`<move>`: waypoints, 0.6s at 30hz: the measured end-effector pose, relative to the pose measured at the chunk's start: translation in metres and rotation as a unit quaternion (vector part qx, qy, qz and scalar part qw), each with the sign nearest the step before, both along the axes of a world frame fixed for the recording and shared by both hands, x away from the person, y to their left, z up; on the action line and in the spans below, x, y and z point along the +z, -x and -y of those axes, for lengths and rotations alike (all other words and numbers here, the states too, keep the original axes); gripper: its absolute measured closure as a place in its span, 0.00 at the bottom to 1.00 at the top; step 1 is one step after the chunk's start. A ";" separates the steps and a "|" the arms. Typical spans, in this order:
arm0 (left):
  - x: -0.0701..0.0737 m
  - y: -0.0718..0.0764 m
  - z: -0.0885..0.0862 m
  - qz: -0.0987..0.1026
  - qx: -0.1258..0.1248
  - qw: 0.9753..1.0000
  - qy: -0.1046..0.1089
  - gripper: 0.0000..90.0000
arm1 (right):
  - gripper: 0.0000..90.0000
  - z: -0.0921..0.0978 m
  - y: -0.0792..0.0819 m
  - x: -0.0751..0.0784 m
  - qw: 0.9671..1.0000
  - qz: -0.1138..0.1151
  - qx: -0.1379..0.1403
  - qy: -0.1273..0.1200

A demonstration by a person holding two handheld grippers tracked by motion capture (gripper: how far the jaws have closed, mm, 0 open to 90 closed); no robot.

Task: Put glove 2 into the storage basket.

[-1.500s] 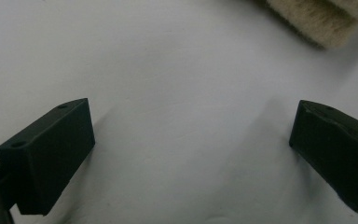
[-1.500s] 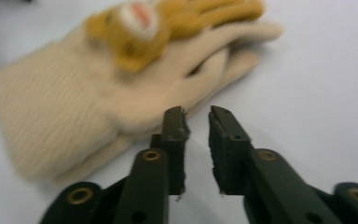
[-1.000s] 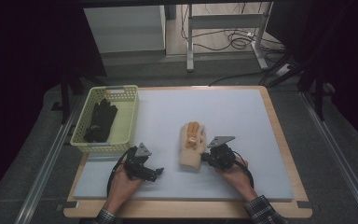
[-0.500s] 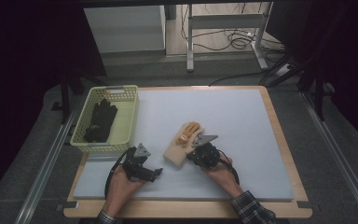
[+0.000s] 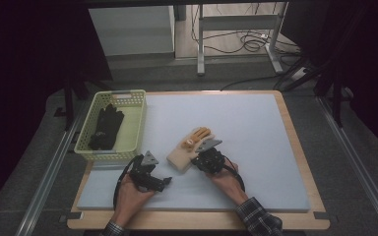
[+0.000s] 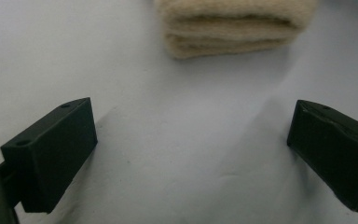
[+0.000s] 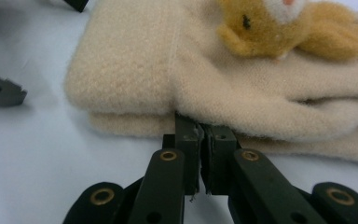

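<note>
Right gripper (image 7: 199, 135) has its jaws pinched shut against the edge of the cream fleece gloves (image 7: 168, 65), which lie mid-surface beside the yellow basket (image 5: 128, 147). Left gripper (image 6: 191, 154) gapes wide, holding nothing. I'd keep that pinch deep, catching both layers. No readable labels anywhere.

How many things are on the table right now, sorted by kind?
Cream gloves, stacked as a pair: 2
Black gloves, a heap in the basket, number unclear: 1 heap
Yellow basket: 1
Tongs, left and right: 2
Total: 6
</note>
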State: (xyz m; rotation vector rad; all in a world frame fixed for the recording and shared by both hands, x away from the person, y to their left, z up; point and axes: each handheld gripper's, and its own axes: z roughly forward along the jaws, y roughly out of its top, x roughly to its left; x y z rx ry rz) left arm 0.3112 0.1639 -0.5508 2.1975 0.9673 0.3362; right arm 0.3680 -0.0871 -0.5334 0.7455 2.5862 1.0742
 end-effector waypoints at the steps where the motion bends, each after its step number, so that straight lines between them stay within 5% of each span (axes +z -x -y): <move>1: 0.000 0.000 0.000 0.000 0.000 1.000 0.000 0.02 | 0.94 -0.001 0.000 -0.001 1.000 0.002 -0.002 -0.002; 11: 0.000 0.000 0.000 0.000 0.000 1.000 0.000 0.02 | 0.89 -0.004 0.002 0.002 1.000 0.007 0.000 0.011; 18: 0.000 0.000 0.000 -0.001 0.001 1.000 0.001 0.02 | 0.72 0.008 0.008 0.015 1.000 0.010 0.003 -0.003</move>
